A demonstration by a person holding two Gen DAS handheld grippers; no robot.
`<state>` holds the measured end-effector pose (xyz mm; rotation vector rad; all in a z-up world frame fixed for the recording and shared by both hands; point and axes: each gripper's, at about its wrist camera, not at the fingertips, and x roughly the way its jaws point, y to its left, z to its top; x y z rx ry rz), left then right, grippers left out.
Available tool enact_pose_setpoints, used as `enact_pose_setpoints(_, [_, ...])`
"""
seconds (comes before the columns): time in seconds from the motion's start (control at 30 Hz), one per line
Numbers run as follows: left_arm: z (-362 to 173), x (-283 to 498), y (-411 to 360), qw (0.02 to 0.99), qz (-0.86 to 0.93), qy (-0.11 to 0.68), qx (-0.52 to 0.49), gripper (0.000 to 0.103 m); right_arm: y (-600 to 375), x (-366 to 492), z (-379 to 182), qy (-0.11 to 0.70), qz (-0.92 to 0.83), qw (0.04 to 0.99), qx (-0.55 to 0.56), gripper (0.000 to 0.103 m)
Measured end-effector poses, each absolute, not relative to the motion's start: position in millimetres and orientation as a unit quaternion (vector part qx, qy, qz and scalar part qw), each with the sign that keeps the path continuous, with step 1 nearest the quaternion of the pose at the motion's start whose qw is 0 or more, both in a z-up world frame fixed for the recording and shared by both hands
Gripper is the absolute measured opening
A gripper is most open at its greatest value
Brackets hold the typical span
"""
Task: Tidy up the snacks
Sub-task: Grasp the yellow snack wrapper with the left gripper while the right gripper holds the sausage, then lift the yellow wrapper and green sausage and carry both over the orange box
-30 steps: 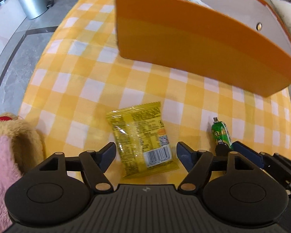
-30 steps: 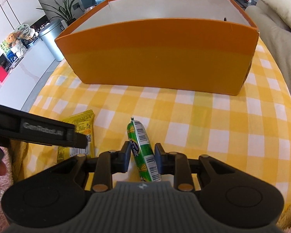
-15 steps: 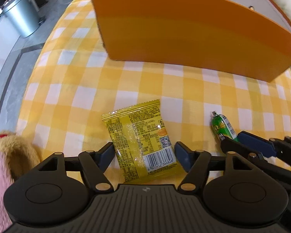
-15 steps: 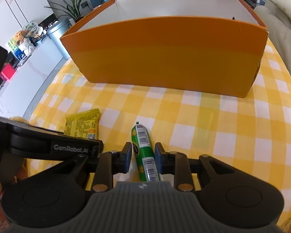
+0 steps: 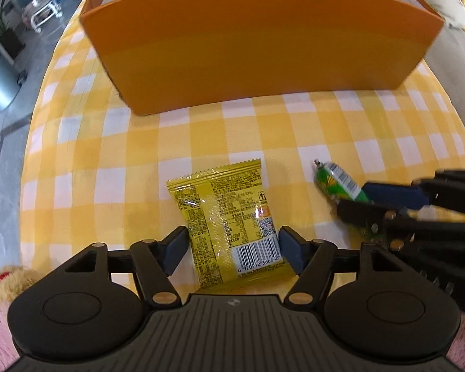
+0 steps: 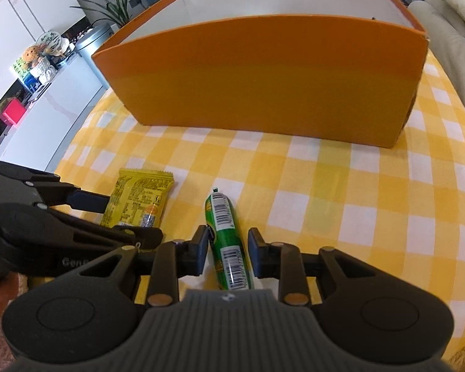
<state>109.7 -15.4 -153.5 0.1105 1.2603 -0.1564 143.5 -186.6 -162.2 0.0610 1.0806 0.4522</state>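
Yellow packet [image 5: 229, 220], green sausage [image 6: 228, 245], orange box [image 6: 263, 74]

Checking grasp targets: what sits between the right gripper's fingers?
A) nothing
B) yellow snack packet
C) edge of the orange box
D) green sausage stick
D: in the right wrist view the green sausage stick lies between the right gripper fingers; the yellow snack packet lies off to one side, by the left gripper.

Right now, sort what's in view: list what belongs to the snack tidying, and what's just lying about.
For the job: yellow snack packet, green sausage stick, orange box, left gripper, right gripper.

Lying about: plush toy, metal bin, potted plant.
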Motion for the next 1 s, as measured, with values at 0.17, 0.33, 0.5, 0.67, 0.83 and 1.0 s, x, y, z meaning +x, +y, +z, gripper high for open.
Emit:
enact_pose_setpoints(0.17, [-152.6,110.5,-15.7,0.807,-0.075,0.583,0.048,0.074,-182.5,145.1,-164.3,0.516,0.222,0.827,0.022,0.021])
enact_pose_setpoints(0.33, [-150.2,110.9,-18.6,0.811,-0.084,0.576,0.051,0.063,-183.2,149.5,-163.7,0.528,0.217,0.821,0.031,0.02])
enact_pose_setpoints(0.5, [-145.1,109.9,-21.9,0.822,-0.091,0.559,0.063,0.062,-190.3,156.6,-164.7,0.544,0.212,0.81,0.064,0.02])
enact_pose_setpoints(0.67, [-114.3,108.1,-25.0,0.841,-0.106,0.526,0.061,0.062,-200.5,161.8,-162.4,0.559,0.191,0.801,0.098,0.02])
enact_pose_setpoints(0.83, [-71.8,104.5,-31.6,0.868,-0.121,0.477,0.07,0.062,-209.9,161.7,-139.3,0.54,0.179,0.815,0.11,0.02])
enact_pose_setpoints(1.0, [-31.6,95.0,-44.8,0.894,-0.14,0.415,0.093,0.062,-222.4,156.5,-96.3,0.492,0.171,0.846,0.112,0.02])
